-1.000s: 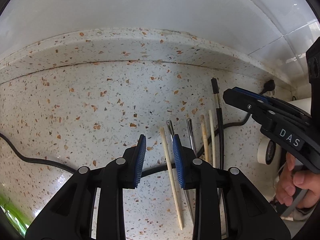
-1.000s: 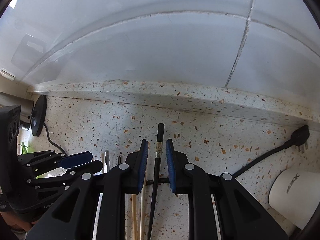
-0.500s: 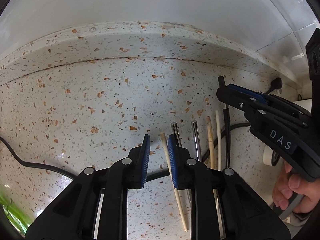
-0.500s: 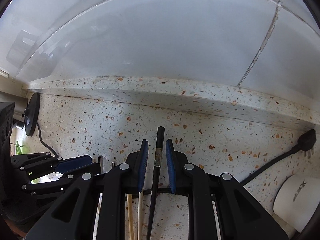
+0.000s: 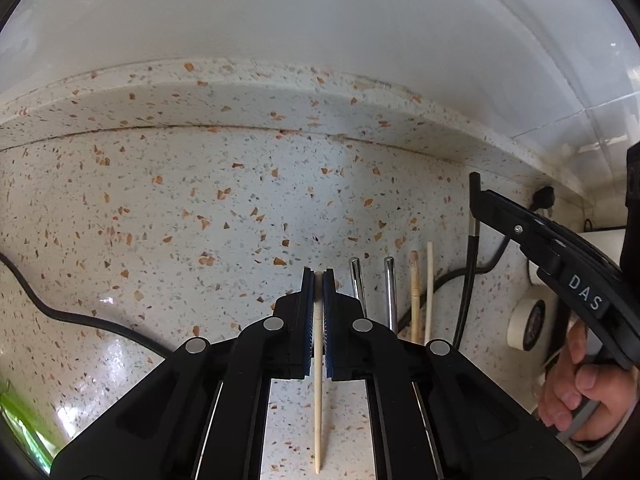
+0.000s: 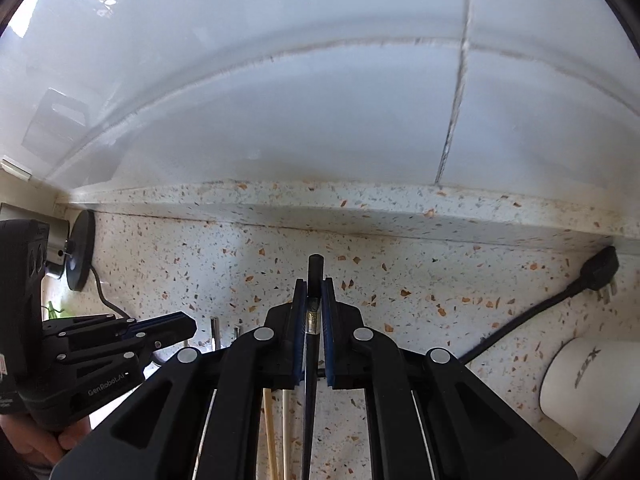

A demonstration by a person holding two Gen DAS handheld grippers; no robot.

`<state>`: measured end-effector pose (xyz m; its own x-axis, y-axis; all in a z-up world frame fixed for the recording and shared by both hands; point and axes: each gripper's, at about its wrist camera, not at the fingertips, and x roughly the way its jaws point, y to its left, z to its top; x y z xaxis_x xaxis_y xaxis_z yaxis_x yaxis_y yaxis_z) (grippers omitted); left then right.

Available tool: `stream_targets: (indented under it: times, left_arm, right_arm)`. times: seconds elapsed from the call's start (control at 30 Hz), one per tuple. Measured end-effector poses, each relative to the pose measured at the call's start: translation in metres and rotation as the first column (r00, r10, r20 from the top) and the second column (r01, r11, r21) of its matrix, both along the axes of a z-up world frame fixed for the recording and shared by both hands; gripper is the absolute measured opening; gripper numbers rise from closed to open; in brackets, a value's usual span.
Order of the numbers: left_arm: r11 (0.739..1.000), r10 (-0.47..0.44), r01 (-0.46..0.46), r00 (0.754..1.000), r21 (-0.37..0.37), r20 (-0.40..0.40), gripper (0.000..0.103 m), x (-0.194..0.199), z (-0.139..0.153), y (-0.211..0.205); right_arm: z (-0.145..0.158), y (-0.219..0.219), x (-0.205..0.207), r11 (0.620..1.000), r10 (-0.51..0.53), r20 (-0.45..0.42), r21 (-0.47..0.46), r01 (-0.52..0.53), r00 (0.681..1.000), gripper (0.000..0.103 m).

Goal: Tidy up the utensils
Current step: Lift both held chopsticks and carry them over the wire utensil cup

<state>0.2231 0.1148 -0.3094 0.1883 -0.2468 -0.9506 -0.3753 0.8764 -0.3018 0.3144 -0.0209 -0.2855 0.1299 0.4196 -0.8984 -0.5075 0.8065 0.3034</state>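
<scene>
My left gripper (image 5: 318, 276) is shut on a pale wooden chopstick (image 5: 318, 400) that runs back between its fingers. To its right on the speckled counter lie two metal chopsticks (image 5: 390, 292), then a tan chopstick (image 5: 415, 292) and a cream chopstick (image 5: 429, 280). My right gripper (image 6: 315, 284) is shut on a black chopstick (image 6: 315, 266) whose top sticks out past the fingertips. It also shows in the left wrist view (image 5: 472, 220), held up at the right. The tan and cream chopsticks (image 6: 276, 432) lie below the right gripper.
A black cable (image 5: 60, 312) crosses the counter behind the chopsticks. A black plug (image 6: 598, 268) lies at the back right, by the raised counter lip (image 6: 360, 204) and tiled wall. A white cup (image 6: 588, 392) lies on its side at right. A tape roll (image 5: 528, 324) stands nearby.
My left gripper has closed from open onto the pale wooden chopstick. My right gripper has closed tighter on the black chopstick and tilted up slightly.
</scene>
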Motion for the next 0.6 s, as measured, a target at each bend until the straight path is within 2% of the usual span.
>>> stream_targets:
  times: [0.23,0.37,0.47,0.6]
  left_arm:
    - [0.999,0.030,-0.031,0.996,0.017,0.078,0.003,-0.015,0.039,0.004]
    - [0.998,0.044,-0.052,0.983,0.043,0.177,0.003,-0.029,0.075,0.007]
    - [0.995,0.058,-0.077,0.958,0.058,0.281,0.003,-0.043,0.106,0.007]
    - [0.988,0.067,-0.118,0.905,0.096,0.421,0.003,-0.072,0.149,0.009]
  right_arm:
    - [0.039,-0.011,-0.010,0.998,-0.016,0.082,0.063,0.011,0.996,0.004]
    - [0.068,-0.025,-0.020,0.996,-0.019,0.149,0.087,0.006,0.989,0.004]
    - [0.091,-0.036,-0.031,0.995,-0.022,0.200,0.101,0.002,0.980,0.004]
    - [0.119,-0.045,-0.048,0.992,-0.013,0.265,0.128,-0.022,0.964,0.004]
